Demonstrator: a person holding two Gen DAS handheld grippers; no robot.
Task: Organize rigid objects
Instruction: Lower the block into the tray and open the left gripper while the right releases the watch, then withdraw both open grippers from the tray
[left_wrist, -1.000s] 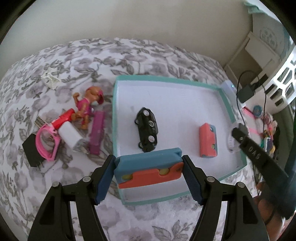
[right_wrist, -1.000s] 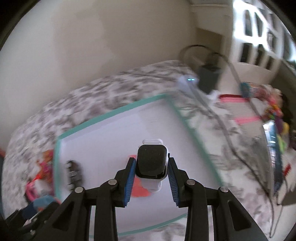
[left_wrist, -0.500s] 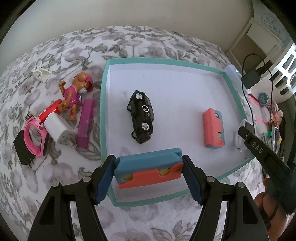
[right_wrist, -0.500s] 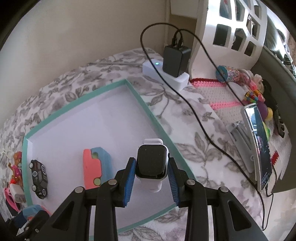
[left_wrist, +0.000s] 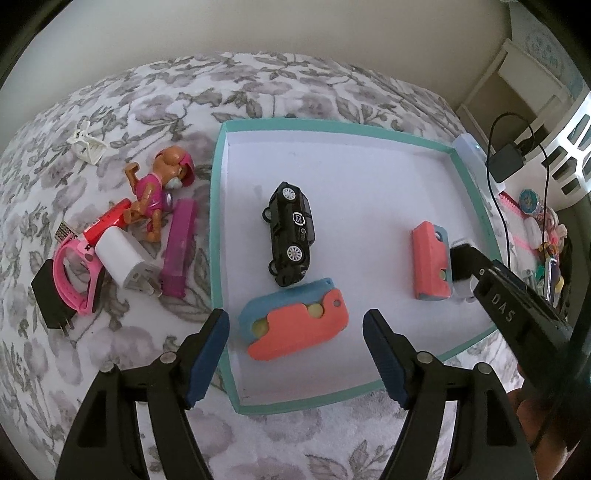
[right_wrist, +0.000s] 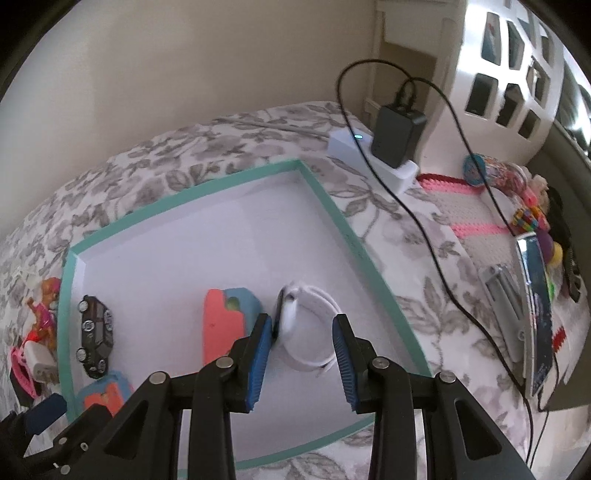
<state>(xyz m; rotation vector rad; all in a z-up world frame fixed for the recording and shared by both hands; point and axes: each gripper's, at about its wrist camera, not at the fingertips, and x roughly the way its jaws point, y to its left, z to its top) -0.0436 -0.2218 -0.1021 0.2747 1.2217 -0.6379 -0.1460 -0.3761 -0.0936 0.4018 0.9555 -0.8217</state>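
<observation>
A teal-rimmed white tray (left_wrist: 216, 221) lies on the floral bedspread. Inside it are a black toy car (left_wrist: 291, 232) and a coral-and-blue toy (left_wrist: 430, 266). A second coral-and-blue toy (left_wrist: 295, 328) lies flat on the tray floor below my left gripper (left_wrist: 295, 312). Its jaws are opening and the pads stand clear of the toy. In the right wrist view a white smartwatch (right_wrist: 306, 325) rests on its side on the tray floor beside the coral toy (right_wrist: 225, 325). My right gripper (right_wrist: 302, 317) hovers over it, open, pads not pressing. One finger (left_wrist: 506, 310) of that gripper shows in the left wrist view.
Left of the tray lie a pup figure (left_wrist: 162, 192), a purple bar (left_wrist: 179, 247), a white charger (left_wrist: 122, 258), a pink watch band (left_wrist: 74, 277) and a white clip (left_wrist: 88, 147). To the right are a power strip with a black adapter (right_wrist: 391, 144), its cable and a phone (right_wrist: 539, 314).
The coral-and-blue toy has dropped from the left pads onto the tray floor. The smartwatch has left the right pads and now lies tipped on its side in the tray.
</observation>
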